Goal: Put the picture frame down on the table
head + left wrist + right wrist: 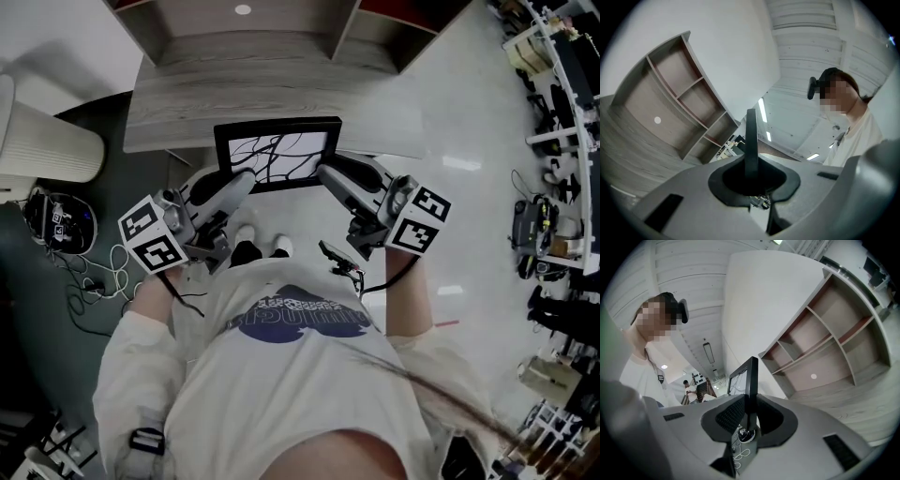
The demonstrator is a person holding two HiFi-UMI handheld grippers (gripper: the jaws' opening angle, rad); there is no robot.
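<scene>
The left gripper (242,184) and right gripper (330,175) each pinch one side of the picture frame (277,156). They hold it up at the near edge of the table (178,117) (it is not lying down yet). Next, I think, it must go forward and down gently, and then both grippers let go.

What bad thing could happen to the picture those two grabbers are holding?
1. The left gripper and right gripper each pinch only a thin side edge of the picture frame, so it might slip or twist out.
2. The frame's lower part seems to hang past the near edge of the table, above the floor. Released here, it could drop.
</scene>
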